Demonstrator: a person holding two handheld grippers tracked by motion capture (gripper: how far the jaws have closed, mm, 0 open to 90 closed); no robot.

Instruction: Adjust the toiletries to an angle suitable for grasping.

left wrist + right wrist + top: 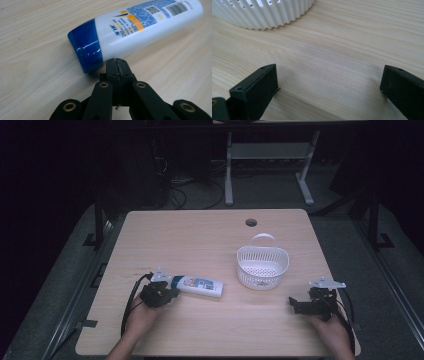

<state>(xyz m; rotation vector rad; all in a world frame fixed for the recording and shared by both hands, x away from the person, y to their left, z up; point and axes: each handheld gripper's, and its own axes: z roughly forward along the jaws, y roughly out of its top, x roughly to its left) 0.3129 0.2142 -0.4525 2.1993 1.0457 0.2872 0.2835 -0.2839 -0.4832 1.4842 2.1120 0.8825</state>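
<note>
on the left half of the wooden table (200,240), near the front edge, the left gripper (170,293) sits in a hand, its jaws pressed tight together with nothing between them. left gripper view: the closed tips are right at the blue cap (86,46) of a white bottle (147,23), whether touching or just short i cannot tell. bottle lies on its side, cap toward the gripper, printed label and barcode facing up, body running off to the right across the tabletop. bottle cap on.

right of centre, well apart from the bottle: a white slatted basket (262,265) with a loop handle at its far rim, standing upright. perforated floor visible, nothing seen inside.

farther right, near the front corner, the right gripper (295,304) in the other hand, jaws spread wide over bare wood, holding nothing. right gripper view: basket wall at upper left, apart from the jaws.
</note>
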